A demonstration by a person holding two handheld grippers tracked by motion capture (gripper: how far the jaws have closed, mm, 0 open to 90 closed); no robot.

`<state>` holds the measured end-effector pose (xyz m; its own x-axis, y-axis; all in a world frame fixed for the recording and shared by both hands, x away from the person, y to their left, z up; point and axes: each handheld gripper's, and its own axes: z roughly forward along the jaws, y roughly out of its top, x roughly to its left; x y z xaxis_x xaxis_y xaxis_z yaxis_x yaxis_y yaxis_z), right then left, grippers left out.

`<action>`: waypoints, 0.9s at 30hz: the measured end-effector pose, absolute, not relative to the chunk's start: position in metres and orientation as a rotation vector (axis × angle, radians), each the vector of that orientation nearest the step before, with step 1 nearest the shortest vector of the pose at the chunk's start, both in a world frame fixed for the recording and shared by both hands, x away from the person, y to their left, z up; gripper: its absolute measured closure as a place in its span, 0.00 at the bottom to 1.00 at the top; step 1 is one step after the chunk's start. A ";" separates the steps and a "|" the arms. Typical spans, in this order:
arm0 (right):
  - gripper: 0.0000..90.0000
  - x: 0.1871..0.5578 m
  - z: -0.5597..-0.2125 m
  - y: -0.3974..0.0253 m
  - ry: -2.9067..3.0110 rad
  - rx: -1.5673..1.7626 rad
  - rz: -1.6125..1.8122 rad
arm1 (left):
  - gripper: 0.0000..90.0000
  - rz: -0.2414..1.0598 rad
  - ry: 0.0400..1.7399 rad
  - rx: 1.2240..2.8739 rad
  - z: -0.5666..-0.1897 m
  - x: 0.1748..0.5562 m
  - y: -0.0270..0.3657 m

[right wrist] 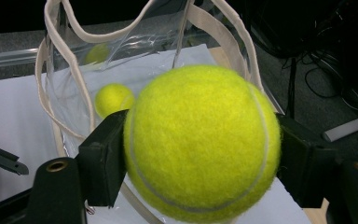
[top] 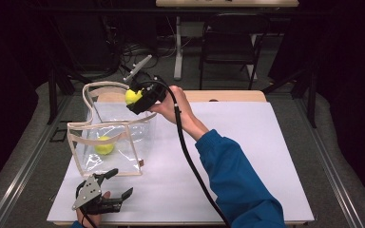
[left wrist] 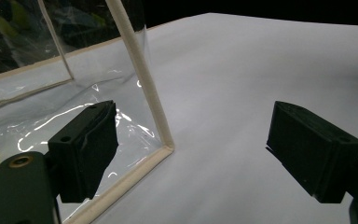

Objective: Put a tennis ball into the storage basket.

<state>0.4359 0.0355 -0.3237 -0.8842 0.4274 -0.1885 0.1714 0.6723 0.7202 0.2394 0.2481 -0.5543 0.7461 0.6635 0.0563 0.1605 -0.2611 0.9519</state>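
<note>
high view: right gripper (top: 138, 99) clamping tennis ball (top: 132, 96) above clear bag (top: 109, 137); left gripper (top: 116, 185) wide apart, 7 o'clock of bag.

1. The tennis ball (right wrist: 203, 142) is bright yellow-green with a pale curved seam.
2. The second ball (top: 104, 146), to the left, is the same yellow.
3. The bag (top: 123, 142) is clear plastic with cream trim.
4. The table sheet (top: 247, 142) is white.
5. The sleeve (top: 240, 183) at the near right is blue.
6. The right gripper (right wrist: 200, 154) has black jaws.

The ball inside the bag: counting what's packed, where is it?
High view: the ball lies low inside the clear bag, table's left, beyond the left tongs.
</note>
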 end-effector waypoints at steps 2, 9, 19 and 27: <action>0.30 0.436 -0.325 0.038 2.550 0.468 1.039 | 0.18 0.552 0.645 1.804 -0.554 0.239 0.248; 0.30 0.439 -0.329 0.043 2.562 0.472 1.025 | 0.18 0.544 0.643 1.805 -0.554 0.240 0.249; 0.30 0.443 -0.334 0.048 2.573 0.469 1.002 | 0.18 0.546 0.647 1.804 -0.555 0.240 0.249; 0.30 0.448 -0.338 0.048 2.588 0.480 0.991 | 0.18 0.546 0.647 1.802 -0.555 0.240 0.249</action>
<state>0.4479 0.0484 -0.3383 -0.8898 0.4192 -0.1803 0.1916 0.7018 0.6861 0.2399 0.2488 -0.5546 0.7451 0.6648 0.0529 0.1638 -0.2594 0.9518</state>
